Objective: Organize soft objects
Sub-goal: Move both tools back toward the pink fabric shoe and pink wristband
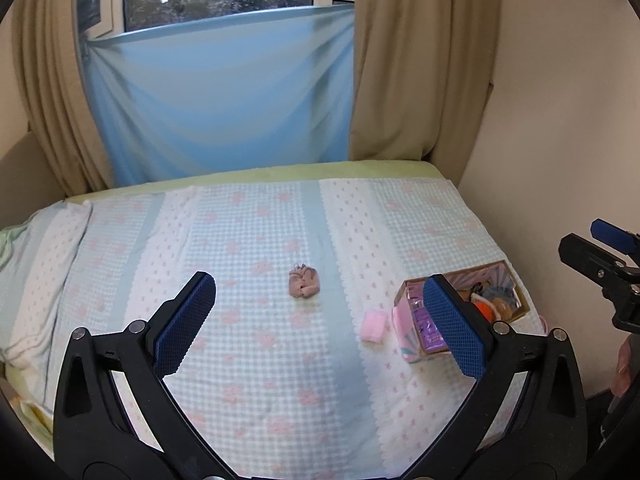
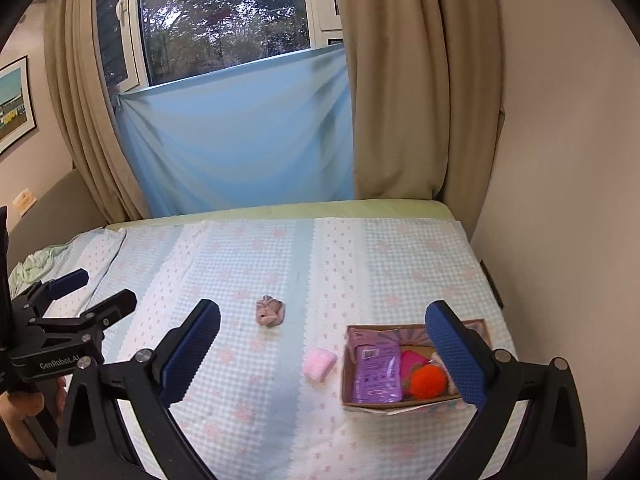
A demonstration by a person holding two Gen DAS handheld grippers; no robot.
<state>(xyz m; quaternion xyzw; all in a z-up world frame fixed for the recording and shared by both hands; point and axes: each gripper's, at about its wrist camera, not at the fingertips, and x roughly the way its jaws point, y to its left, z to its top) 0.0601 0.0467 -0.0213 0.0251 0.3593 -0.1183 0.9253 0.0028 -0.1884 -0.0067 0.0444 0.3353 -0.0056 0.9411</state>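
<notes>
A small brown-grey soft bundle [image 1: 303, 286] lies mid-bed; it also shows in the right wrist view [image 2: 270, 311]. A pink folded soft item [image 1: 373, 326] [image 2: 318, 363] lies just left of an open cardboard box [image 1: 516, 280] [image 2: 349, 364] that holds a purple packet [image 2: 376, 372], an orange fuzzy ball [image 2: 429, 380] and other soft things. My left gripper [image 1: 320, 324] is open and empty above the bed, before the bundle. My right gripper [image 2: 324, 352] is open and empty, over the pink item and the box's left side.
The bed has a blue-and-white checked cover [image 1: 248, 240]. A wall [image 1: 560, 120] runs along its right side. A blue cloth [image 1: 224, 100] and beige curtains [image 1: 420, 60] hang behind. The right gripper shows at the left wrist view's right edge [image 1: 600, 264].
</notes>
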